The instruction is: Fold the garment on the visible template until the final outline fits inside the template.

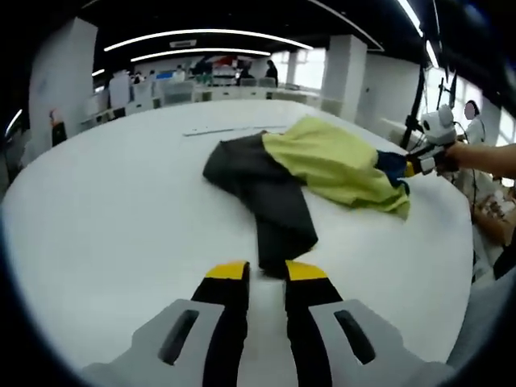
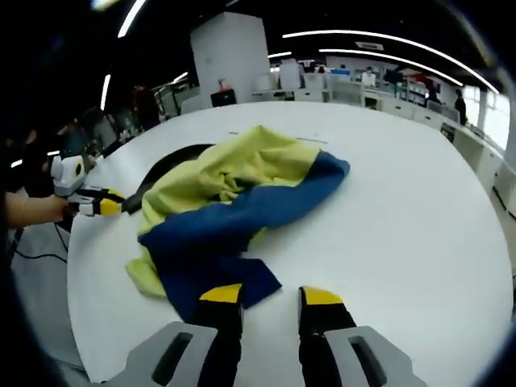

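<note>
A garment in dark grey [image 1: 258,181], yellow-green [image 1: 330,161] and blue [image 2: 234,222] lies crumpled on the white table [image 1: 105,218]. My left gripper [image 1: 266,272] stands open near the table's front edge, and the end of the dark grey sleeve [image 1: 282,246] reaches just between its yellow tips. My right gripper [image 2: 272,296] is open too, with a blue corner of the garment [image 2: 246,282] at its left tip. In the left gripper view the right gripper [image 1: 415,165] shows at the blue edge. In the right gripper view the left gripper [image 2: 101,203] shows at the dark sleeve.
A thin grey line [image 1: 230,129] is marked on the table beyond the garment. The table's rim [image 2: 89,322] curves close on the near side. A person's arm [image 1: 492,157] reaches in from the right. Desks and pillars [image 1: 347,68] stand in the background.
</note>
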`<state>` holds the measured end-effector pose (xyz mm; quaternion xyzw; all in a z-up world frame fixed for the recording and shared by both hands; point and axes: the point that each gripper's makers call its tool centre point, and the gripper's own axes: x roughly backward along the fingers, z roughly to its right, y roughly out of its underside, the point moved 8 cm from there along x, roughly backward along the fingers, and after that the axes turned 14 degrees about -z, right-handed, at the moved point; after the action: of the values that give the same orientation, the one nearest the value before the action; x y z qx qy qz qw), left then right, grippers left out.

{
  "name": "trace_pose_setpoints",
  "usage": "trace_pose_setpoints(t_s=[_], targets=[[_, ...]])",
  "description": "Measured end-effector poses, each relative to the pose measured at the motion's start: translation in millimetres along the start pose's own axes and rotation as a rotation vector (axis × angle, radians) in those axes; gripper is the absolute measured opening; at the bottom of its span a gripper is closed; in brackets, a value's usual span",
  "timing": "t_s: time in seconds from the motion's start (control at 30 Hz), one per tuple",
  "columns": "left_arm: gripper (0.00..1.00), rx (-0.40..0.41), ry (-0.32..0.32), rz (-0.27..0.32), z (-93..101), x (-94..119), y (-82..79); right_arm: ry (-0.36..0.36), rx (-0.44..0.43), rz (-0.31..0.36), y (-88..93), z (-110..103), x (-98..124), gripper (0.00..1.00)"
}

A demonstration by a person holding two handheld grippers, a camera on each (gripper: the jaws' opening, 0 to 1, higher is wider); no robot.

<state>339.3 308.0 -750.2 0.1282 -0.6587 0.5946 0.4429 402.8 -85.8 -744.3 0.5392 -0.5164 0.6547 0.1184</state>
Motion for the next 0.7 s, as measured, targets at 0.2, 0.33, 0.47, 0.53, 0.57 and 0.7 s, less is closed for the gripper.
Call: trace_pose_setpoints(t_s=[0.2, 0.33, 0.47, 0.53, 0.57, 0.7], targets=[[0.07, 0.048, 0.004, 0.018, 1.9, -1.1, 1.6, 0.048, 0.056, -0.012, 1.2, -3.1, -0.6, 0.12], [0.01, 0.039, -0.006, 0.008, 3.1, -1.6, 0.4, 0.048, 0.034, -0.006, 1.7, -3.3, -1.1, 0.05], [0.00, 0.054, -0.006, 0.010, 2.2, -2.9, 0.4, 0.049, 0.007, 0.006, -0.4, -1.2, -2.6, 0.07], [0.00, 0.058, -0.010, 0.009, 2.4, -2.9, 0.4, 0.056, 0.013, 0.010, -2.3, 0.6, -3.0, 0.09], [0.00, 0.058, -0.010, 0.008, 2.4, -2.6, 0.1, 0.051, 0.016, 0.013, -3.6, 1.7, -3.4, 0.09], [0.00, 0.067, -0.011, 0.007, 1.2, -3.6, -0.3, 0.042, 0.029, 0.012, -3.9, -0.1, -3.9, 0.06]])
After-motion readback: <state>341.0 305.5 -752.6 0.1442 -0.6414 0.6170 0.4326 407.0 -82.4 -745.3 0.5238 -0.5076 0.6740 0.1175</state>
